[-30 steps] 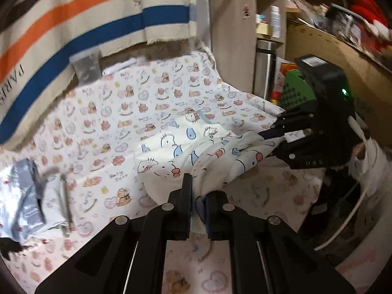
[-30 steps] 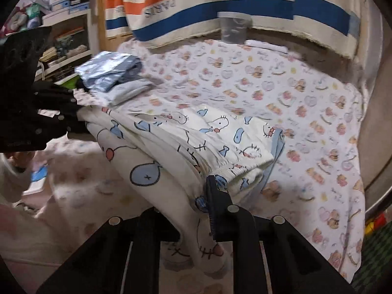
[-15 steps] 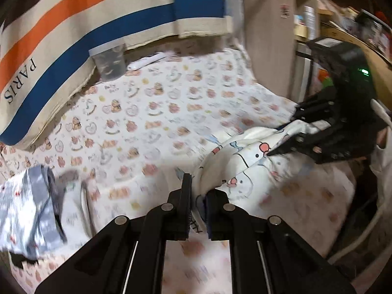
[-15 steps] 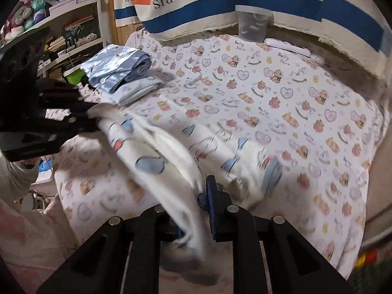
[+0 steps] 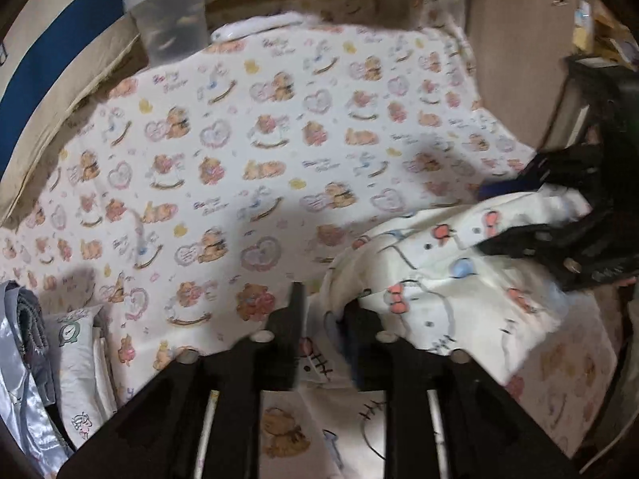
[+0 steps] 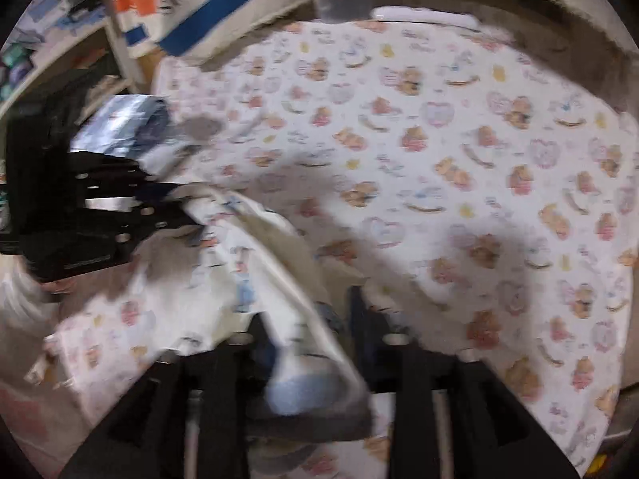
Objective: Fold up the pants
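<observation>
Two grippers are letting go at once. Nearest the left wrist camera, the left gripper [image 5: 322, 311] has its jaws opening, with an edge of the pants [image 5: 447, 295] between the fingers and the pads apparently no longer pinching it. The right gripper [image 6: 311, 319] is opening too — a blurred fold of the same cream, cartoon-print cloth runs down between its fingers, loose rather than clamped. The pants lie bunched on the near part of the patterned sheet [image 5: 255, 151], stretched from one gripper to the other. Off to the left side rests a stack of folded silvery-grey clothes [image 5: 24, 379]. Farther back stands a clear plastic cup [image 5: 171, 28], just beside a white remote-like object [image 5: 259, 26] — both under the striped hanging cloth [image 6: 223, 4].
</observation>
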Tool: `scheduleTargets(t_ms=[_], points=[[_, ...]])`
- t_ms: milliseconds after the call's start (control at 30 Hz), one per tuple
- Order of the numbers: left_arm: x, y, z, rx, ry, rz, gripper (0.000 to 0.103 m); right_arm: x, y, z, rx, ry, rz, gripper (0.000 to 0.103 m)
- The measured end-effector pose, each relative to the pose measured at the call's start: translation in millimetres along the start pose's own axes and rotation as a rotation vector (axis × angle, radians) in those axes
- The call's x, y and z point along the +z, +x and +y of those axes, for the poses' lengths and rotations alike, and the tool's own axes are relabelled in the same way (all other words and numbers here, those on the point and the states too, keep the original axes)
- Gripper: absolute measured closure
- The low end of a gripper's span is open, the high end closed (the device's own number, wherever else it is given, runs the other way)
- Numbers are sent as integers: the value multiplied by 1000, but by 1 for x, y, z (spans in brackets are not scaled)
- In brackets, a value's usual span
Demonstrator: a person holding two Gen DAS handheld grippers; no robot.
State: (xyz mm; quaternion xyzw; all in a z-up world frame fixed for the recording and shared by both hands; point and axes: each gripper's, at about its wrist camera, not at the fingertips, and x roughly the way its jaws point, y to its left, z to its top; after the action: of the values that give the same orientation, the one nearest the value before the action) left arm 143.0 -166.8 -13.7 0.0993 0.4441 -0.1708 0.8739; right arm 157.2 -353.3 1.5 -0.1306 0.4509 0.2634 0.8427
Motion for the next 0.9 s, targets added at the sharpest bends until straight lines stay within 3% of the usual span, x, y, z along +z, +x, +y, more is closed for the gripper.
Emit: scheduleTargets(t_ms=[33,67,167,200,267,400,567,633,733,833,867,900], points=[[0,1,1,21,-2,2,63,0,-6,1,-51,-4,-36,28],[0,0,3,37,0,-5,54,1,-10,0,-74,-1,-61,24],[-2,-14,11,47,-19,-43,31,1,-28,-5,-144,39,-112,24],[-3,-20,14,44,-30,-56,29,-1,-34,-4,-177,45,-133,24],[-7,-35,17,49,-33,-98,29,-3,-43,2,-209,24,-165,20],[-19,-45,20,64,-49,-98,29,-3,-49,16,-254,-36,-189,18],[-35,-52,22,48,-109,-90,29,-3,-46,18,-124,-13,-153,18],[-41,-55,21,33,-117,-87,29,-5,-42,14,-39,-7,-99,17],[-55,-54,14,-30,-131,-60,29,-13,-41,6,-43,58,-45,17],[-67,-47,7,-98,-139,-28,29,-28,-52,-3,19,171,-68,17],[-71,-45,4,-116,-144,-22,34,-36,-56,-3,69,207,-87,18],[-73,-43,3,-128,-150,-21,51,-43,-59,-1,104,224,-98,18]])
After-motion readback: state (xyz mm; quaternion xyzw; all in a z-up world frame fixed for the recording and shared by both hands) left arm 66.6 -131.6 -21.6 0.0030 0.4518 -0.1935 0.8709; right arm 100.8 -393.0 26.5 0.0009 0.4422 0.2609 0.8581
